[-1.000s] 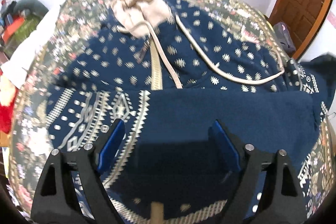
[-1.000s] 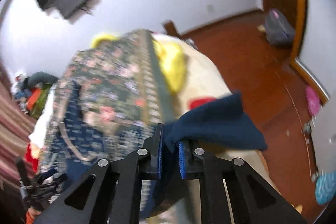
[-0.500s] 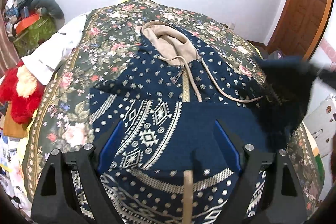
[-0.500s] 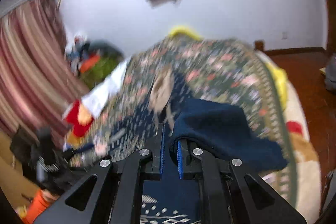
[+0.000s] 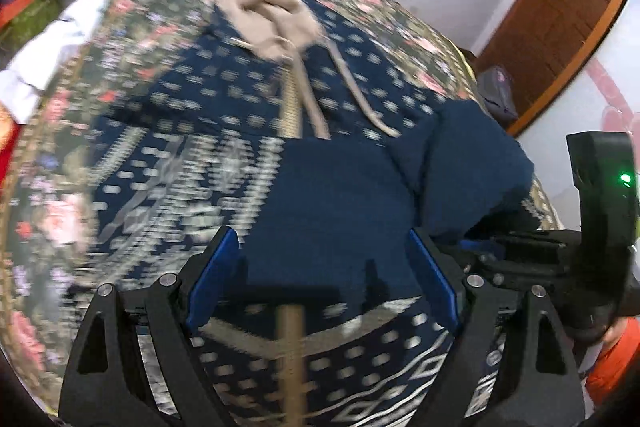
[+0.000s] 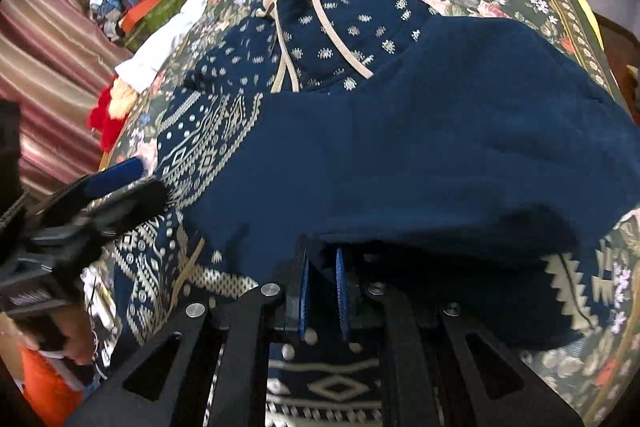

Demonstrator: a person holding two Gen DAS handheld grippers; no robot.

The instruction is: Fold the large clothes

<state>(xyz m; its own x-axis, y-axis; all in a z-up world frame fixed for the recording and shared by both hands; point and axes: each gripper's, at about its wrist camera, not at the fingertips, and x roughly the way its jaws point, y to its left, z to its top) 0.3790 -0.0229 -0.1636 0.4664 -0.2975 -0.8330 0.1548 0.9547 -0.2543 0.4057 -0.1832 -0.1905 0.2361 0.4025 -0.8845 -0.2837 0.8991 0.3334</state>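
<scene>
A navy patterned hoodie (image 5: pixel 224 99) with a beige hood and drawstrings lies face up on the flowered bedspread (image 5: pixel 60 227); it also shows in the right wrist view (image 6: pixel 340 23). My right gripper (image 6: pixel 322 291) is shut on the plain navy sleeve (image 6: pixel 420 147), which is folded across the hoodie's front. My left gripper (image 5: pixel 320 279) is open and empty, hovering over the hoodie's lower front, just left of the sleeve (image 5: pixel 460 167). The left gripper also shows at the left edge of the right wrist view (image 6: pixel 112 183).
A white cloth (image 6: pixel 160 55) and a red plush toy (image 6: pixel 106 115) lie at the bed's left side. Clutter (image 6: pixel 132 3) sits by the striped curtain. A wooden door (image 5: pixel 560 19) and a bag (image 5: pixel 496 95) are to the right.
My right gripper has swung the sleeve from beside the bed across the hoodie's chest and lowered it. My left gripper stayed open and dropped closer to the hoodie.
</scene>
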